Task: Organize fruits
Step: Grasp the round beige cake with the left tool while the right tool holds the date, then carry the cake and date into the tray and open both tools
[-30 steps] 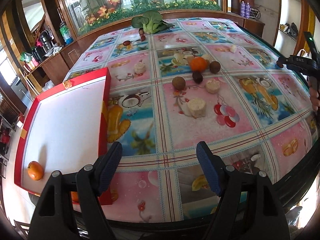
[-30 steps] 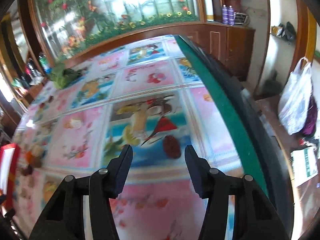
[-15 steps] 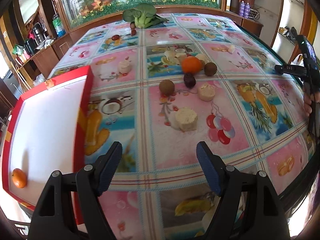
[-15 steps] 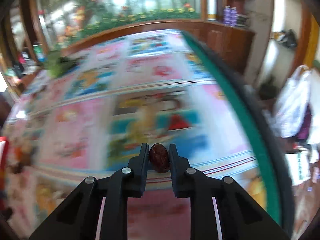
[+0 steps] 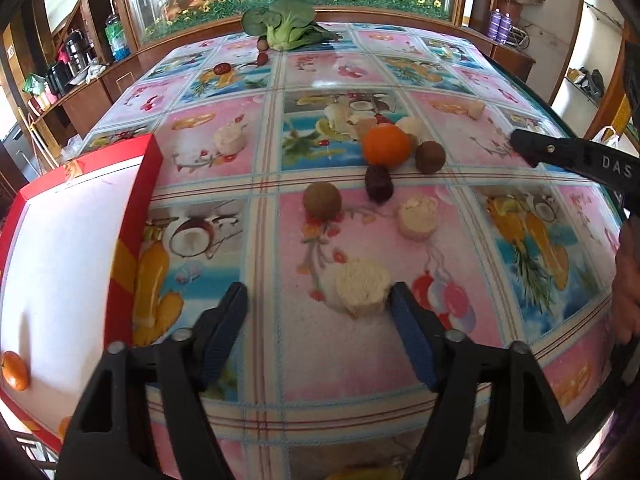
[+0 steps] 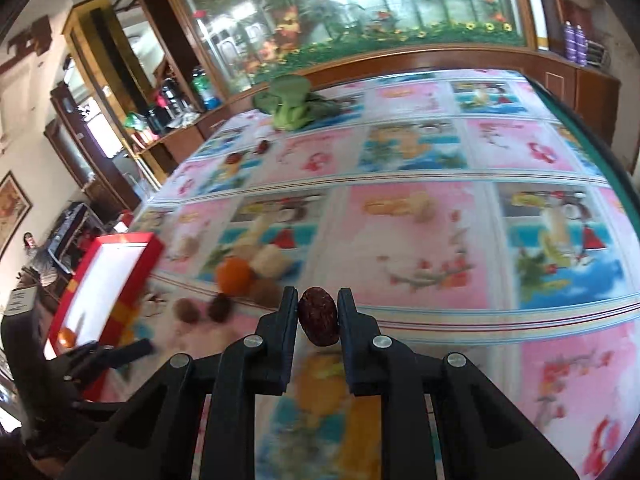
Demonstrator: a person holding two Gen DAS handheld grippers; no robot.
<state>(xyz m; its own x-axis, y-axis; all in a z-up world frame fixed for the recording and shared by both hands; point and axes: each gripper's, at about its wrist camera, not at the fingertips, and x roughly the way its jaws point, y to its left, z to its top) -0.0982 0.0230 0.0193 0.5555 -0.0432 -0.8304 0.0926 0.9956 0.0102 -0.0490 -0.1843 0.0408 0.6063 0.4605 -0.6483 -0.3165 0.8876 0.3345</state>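
Note:
My right gripper (image 6: 318,316) is shut on a dark red date (image 6: 319,317) and holds it above the table. My left gripper (image 5: 320,312) is open and empty, just in front of a pale banana slice (image 5: 362,286). Farther off lie an orange (image 5: 386,146), two brown round fruits (image 5: 322,200) (image 5: 430,156), a dark date (image 5: 379,183) and more banana slices (image 5: 416,216). A red-rimmed white tray (image 5: 136,208) at the left holds one small orange (image 5: 15,370). The tray also shows in the right wrist view (image 6: 108,280).
A leafy green vegetable (image 5: 282,26) and small red fruits (image 5: 222,68) lie at the table's far end. A wooden counter with bottles and kettles (image 5: 68,68) runs along the left. The right gripper's arm (image 5: 580,160) reaches in from the right edge.
My right gripper closed on the date, lifted it and swung left toward the tray. My left gripper moved forward toward the banana slice and stayed open.

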